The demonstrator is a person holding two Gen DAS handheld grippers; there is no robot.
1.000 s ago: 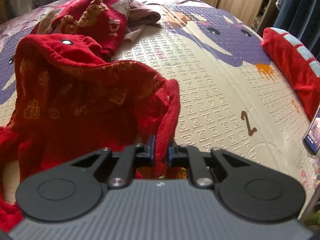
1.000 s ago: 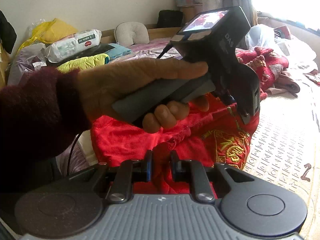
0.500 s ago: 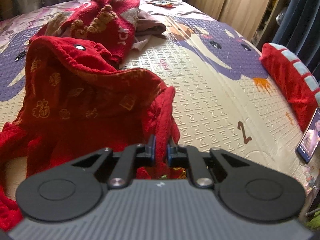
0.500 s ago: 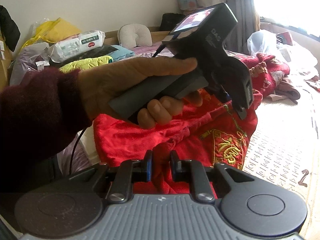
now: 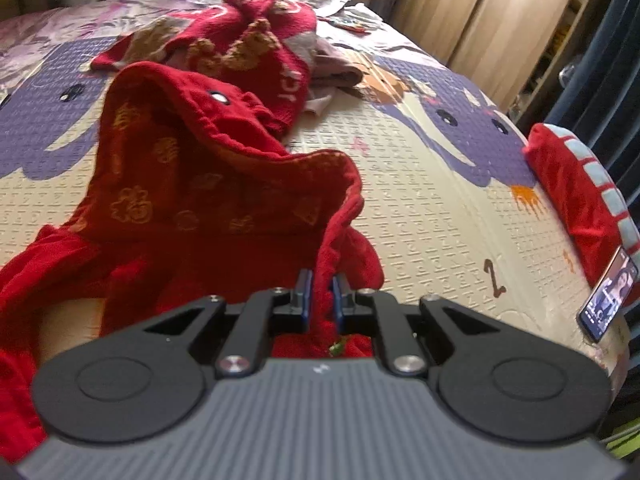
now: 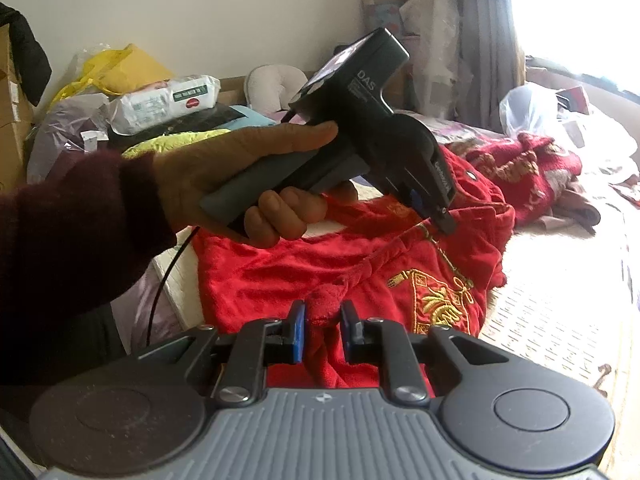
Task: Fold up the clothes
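Observation:
A red fleece garment with gold patterns on its lining lies half raised on the play mat. My left gripper is shut on its red edge, which stands up between the blue pads. In the right wrist view a hand holds that left gripper, pinching the garment's upper edge by the gold embroidery. My right gripper is shut on a bunched fold of the same edge, nearer to me. The cloth hangs between the two grips.
A red knit sweater and a brownish cloth lie farther along the mat. A folded red item with grey stripes and a lit phone sit at the mat's right edge. Bags and pillows are piled by the wall.
The left gripper has moved away from the right one, still holding the edge. The garment's edge runs straighter between the two grips. Both stay shut.

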